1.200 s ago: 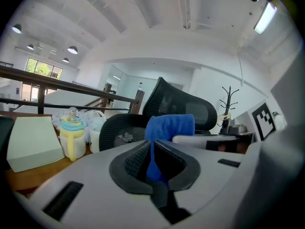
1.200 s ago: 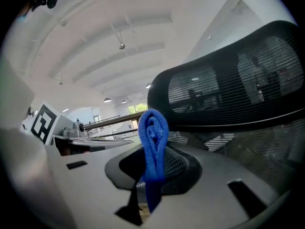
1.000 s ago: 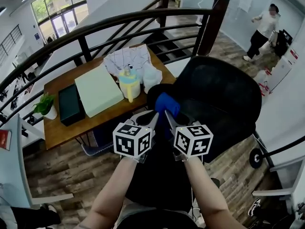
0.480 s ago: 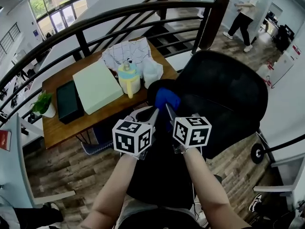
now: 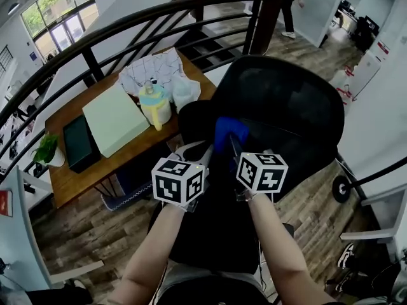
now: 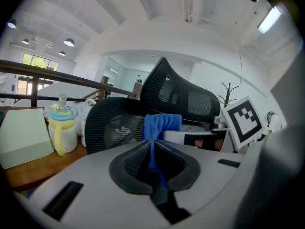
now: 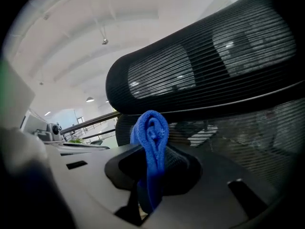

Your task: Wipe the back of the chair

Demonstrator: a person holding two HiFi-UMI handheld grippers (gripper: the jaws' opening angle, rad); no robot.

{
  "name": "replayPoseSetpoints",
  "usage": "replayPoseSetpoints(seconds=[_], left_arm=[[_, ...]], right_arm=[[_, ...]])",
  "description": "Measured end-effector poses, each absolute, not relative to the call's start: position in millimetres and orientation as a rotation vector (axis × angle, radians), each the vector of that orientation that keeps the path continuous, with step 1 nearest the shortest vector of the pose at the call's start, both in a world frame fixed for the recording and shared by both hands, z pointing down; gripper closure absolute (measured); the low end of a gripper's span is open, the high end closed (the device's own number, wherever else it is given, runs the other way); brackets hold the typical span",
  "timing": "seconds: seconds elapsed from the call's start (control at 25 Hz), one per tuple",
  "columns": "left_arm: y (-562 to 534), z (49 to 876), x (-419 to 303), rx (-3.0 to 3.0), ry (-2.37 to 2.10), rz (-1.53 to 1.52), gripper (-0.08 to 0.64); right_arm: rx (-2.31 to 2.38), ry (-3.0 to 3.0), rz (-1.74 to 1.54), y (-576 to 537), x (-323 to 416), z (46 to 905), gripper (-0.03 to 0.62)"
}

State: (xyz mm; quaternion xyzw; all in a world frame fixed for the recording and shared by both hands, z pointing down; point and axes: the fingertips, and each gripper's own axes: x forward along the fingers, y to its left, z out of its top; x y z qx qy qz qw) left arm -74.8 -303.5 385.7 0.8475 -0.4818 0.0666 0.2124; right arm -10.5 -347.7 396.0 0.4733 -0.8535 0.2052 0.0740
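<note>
standing just beside the wooden surface [image 5: 70,170], the black mesh chair back [image 5: 286,107] faces the person. a blue cloth [image 5: 230,131] is held up before its upper part, near the headrest [image 5: 194,121]. the right hand-held gripper [image 5: 231,148] is clamped on the bunched cloth, and the left hand-held gripper [image 5: 206,150] pinches a thin edge of it. a yellow bottle [image 5: 154,107] stands on the surface.

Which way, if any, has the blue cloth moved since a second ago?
Yes. The blue cloth has shifted right across the headrest, away from the yellow bottle.
</note>
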Motion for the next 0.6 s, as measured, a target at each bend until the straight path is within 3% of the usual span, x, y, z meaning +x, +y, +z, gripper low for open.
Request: replayPoseSetpoints(seconds=[0.6], left_arm=[[-304.7,394.5,18.5,2.449,-1.14,0.265,0.527]], right_arm=[[1.638,-2.466,0.638,-339.6,96.2,402.2,0.512]])
